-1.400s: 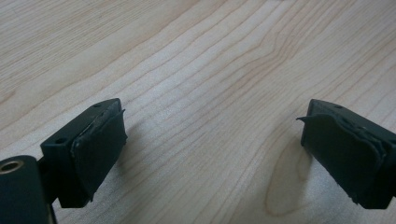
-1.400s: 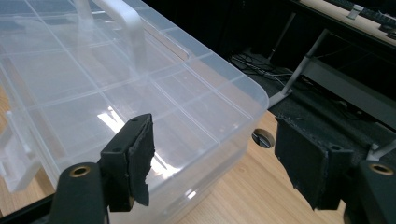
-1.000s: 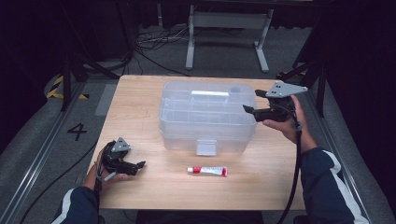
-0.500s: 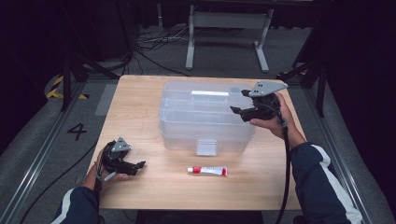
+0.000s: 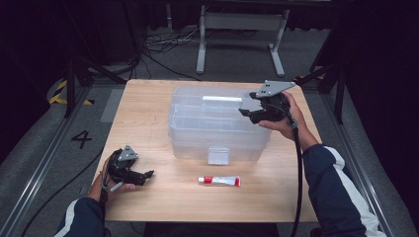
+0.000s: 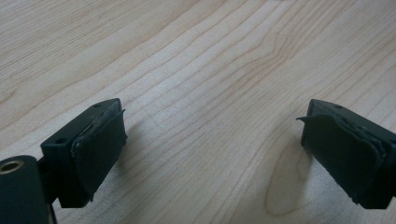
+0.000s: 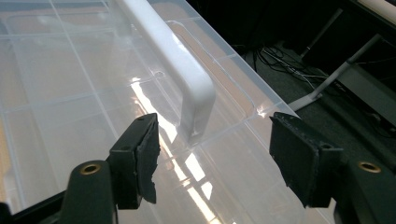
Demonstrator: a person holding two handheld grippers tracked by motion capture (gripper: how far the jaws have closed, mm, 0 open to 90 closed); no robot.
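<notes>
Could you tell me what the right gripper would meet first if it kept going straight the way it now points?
Most likely the white handle on the lid of the clear plastic box: it lies ahead between the right gripper's open fingers. Depth is hard to judge, so the fingers might graze the lid first.

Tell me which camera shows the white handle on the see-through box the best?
The right gripper view: the white handle lies close and sharp on the clear box, just ahead of the open right gripper. The high view shows it as a small pale strip on the lid. The left gripper view looks at the wooden table.
</notes>
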